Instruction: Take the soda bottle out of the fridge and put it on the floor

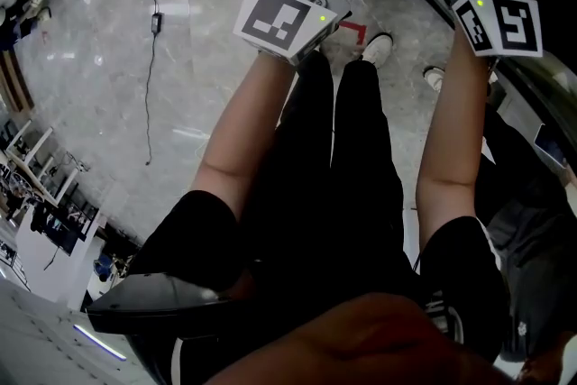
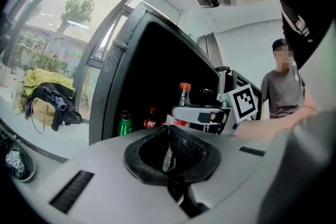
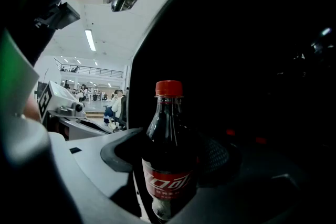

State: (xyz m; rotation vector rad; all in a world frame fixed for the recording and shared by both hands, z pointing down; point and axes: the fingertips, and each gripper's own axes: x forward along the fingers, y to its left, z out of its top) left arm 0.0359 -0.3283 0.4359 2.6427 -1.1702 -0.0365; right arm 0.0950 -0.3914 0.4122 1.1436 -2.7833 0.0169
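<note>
1. The right claw [image 3: 170,168] stands wide and is closed on the soda bottle [image 3: 168,134]. The dark bottle fills the gap, with a pad against each side of its body.
2. The soda bottle is upright. Its red cap [image 3: 168,88] rises above the claw and its red label [image 3: 169,184] sits level with the pads.
3. Behind the bottle lies the dark inside of the fridge [image 2: 113,76]. In the left gripper view the bottle shows before the right part of the fridge's open front. Whether it is inside the opening or just out of it cannot be told.
4. Farther in and to the left, a green can [image 2: 125,124] and a small cola bottle [image 2: 150,118] stand in the fridge.
5. The left claw [image 2: 169,157] has its jaws drawn together with only a sliver of light between them, and it holds nothing. It points toward the fridge from the left of the right claw.
6. In the head view both forearms reach forward, with the left marker cube [image 1: 284,18] and the right marker cube [image 1: 500,22] over the pale stone floor [image 1: 207,86]. A black cable [image 1: 149,59] runs across that floor.
7. A person in a grey T-shirt [image 2: 283,94] stands far right, and bags [image 2: 47,97] lie on the ground far left.
</note>
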